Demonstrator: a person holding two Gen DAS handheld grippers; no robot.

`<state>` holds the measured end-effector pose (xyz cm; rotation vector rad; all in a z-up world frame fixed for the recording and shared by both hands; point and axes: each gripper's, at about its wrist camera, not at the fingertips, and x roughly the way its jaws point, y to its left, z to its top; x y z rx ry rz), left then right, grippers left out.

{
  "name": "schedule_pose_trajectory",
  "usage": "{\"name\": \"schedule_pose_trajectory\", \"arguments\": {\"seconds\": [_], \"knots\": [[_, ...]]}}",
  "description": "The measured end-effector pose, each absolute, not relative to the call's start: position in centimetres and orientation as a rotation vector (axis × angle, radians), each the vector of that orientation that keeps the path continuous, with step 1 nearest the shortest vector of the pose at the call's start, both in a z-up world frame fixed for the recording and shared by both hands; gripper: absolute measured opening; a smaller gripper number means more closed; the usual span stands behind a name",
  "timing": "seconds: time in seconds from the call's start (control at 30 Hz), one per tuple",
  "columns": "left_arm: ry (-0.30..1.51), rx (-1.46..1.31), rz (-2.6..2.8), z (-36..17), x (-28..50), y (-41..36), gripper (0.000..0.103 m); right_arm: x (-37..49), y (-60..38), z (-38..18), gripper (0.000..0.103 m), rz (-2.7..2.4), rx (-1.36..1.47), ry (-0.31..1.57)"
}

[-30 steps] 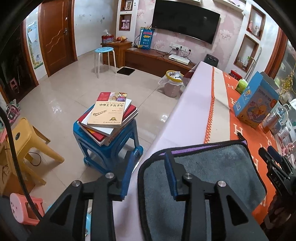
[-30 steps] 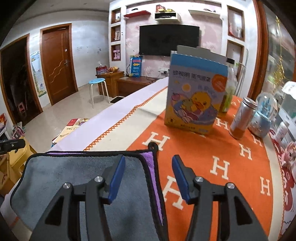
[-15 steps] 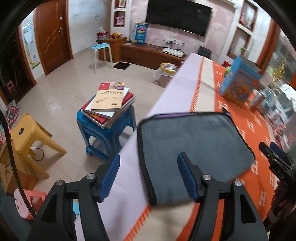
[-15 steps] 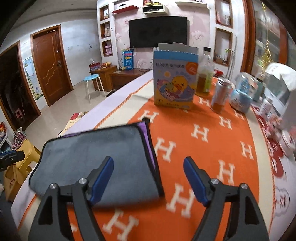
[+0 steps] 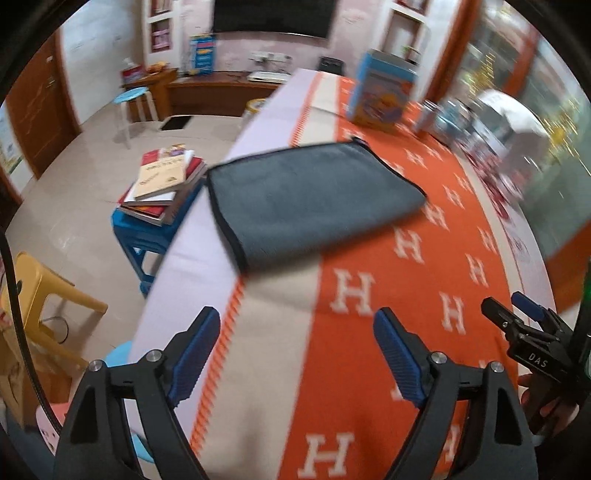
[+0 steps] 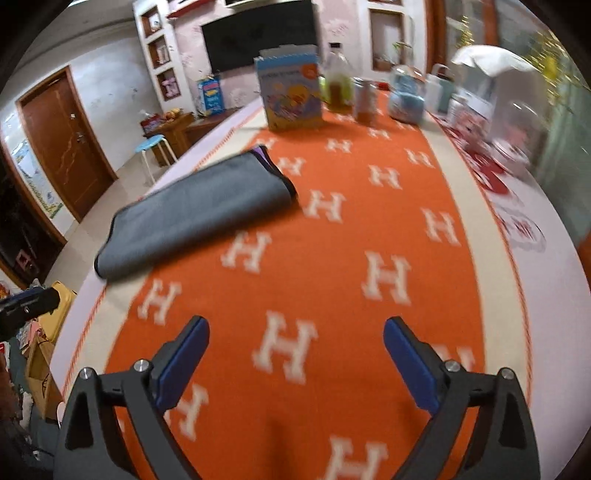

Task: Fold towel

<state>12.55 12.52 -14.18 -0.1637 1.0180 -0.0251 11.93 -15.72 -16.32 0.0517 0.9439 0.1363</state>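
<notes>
Both hand-held grippers [image 5: 295,336] [image 6: 295,345] agape, clear of folded towel [image 5: 310,192].

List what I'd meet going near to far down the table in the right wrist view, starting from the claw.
Right claw, open over the orange tablecloth → folded grey towel → blue duck box → TV on the far wall.
</notes>
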Motion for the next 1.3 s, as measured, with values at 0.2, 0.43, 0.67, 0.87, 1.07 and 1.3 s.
{"name": "schedule_pose_trajectory", "arguments": {"seconds": [0.2, 0.43, 0.67, 0.87, 1.07, 1.3], "knots": [[1.045, -0.135, -0.114, -13.9, 9.4, 9.8, 0.090, 6.0, -18.1, -16.0, 0.100, 0.071, 0.129, 0.998], [1.067, -0.137, -0.171, -12.4, 7.4, 6.7, 0.090, 0.8, -20.0, -13.2, 0.103, 0.077, 0.226, 1.015], [1.044, -0.118, -0.199, -8.6, 5.5, 3.1, 0.090, -2.2, -22.0, -8.2, 0.103, 0.048, 0.193, 1.001], [0.985, -0.056, -0.224, -4.7, 4.0, -0.3, 0.090, -3.1, -23.6, -4.6, 0.103, 0.033, 0.269, 1.007], [0.928, -0.028, -0.215, -1.7, 2.1, -2.0, 0.090, -4.1, -23.7, -2.4, 0.103, 0.032, 0.316, 0.967], [0.868, -0.003, -0.116, -0.2, 0.9, -1.3, 0.090, -5.1, -21.5, -1.2, 0.103, 0.031, 0.220, 0.901]]}}
